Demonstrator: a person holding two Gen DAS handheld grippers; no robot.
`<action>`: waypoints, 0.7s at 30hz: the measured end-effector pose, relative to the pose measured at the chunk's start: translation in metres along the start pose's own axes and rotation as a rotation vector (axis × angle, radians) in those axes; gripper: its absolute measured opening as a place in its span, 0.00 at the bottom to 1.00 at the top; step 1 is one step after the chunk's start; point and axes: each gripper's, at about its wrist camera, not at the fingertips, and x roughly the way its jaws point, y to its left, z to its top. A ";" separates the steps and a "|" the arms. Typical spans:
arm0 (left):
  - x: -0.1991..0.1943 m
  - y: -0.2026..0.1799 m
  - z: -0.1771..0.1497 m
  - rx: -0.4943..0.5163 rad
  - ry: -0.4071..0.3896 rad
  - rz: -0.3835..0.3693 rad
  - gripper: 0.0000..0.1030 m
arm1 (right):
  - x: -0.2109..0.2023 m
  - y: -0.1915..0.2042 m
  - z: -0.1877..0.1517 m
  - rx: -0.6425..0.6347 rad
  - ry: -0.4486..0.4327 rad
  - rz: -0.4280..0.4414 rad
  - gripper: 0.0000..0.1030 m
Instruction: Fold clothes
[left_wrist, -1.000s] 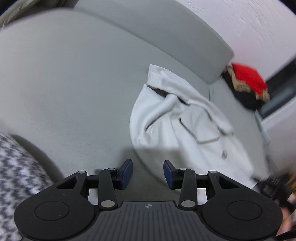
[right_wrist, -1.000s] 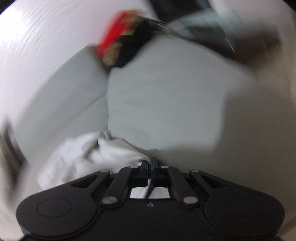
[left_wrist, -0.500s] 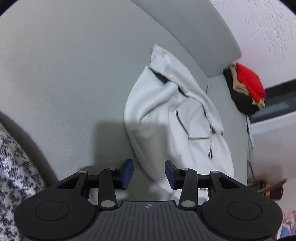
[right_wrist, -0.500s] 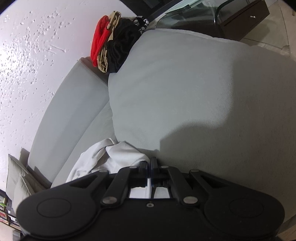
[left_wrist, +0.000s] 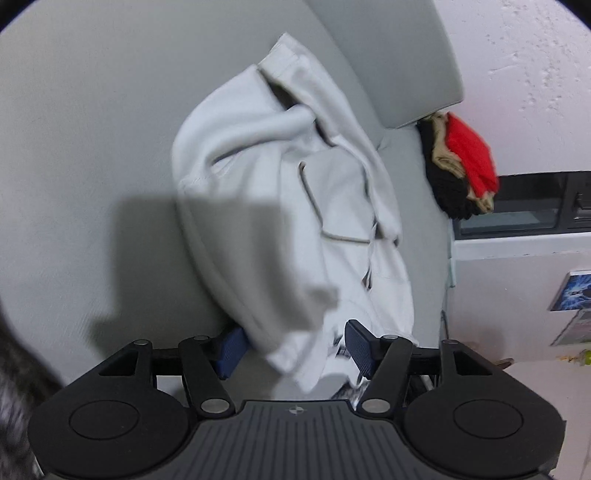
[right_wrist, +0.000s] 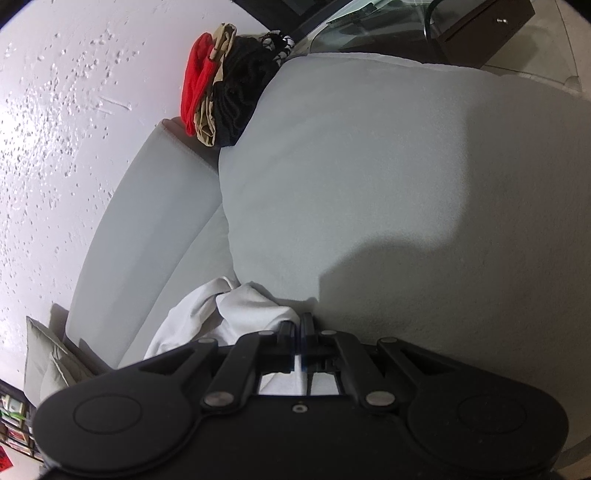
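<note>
A white hoodie (left_wrist: 280, 206) lies crumpled on the grey sofa (left_wrist: 92, 147), along its backrest. The left gripper (left_wrist: 291, 349) is wide open, its blue pads either side of the hoodie's near hem without clamping it. The right gripper (right_wrist: 297, 332) is closed tight, pinching a fold of the hoodie (right_wrist: 255, 306). A pile of red, tan and black clothes (right_wrist: 221, 85) sits at the sofa's far end.

No words, brand names or numbers can be read in either view. The left gripper (left_wrist: 293, 349) bears only a small round emblem on its ribbed housing, without letters. Far right, a blue picture (left_wrist: 570, 291) on the wall is perhaps printed, but too blurred to read.
</note>
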 end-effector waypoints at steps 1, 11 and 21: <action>-0.002 0.001 0.002 0.018 -0.032 0.004 0.47 | 0.000 0.001 0.000 0.000 0.001 -0.002 0.02; -0.035 0.017 0.008 0.047 -0.220 0.066 0.29 | -0.004 -0.006 -0.003 0.013 -0.004 0.039 0.02; 0.000 -0.006 0.026 0.192 -0.147 0.110 0.34 | -0.006 0.009 -0.004 -0.124 0.025 0.016 0.10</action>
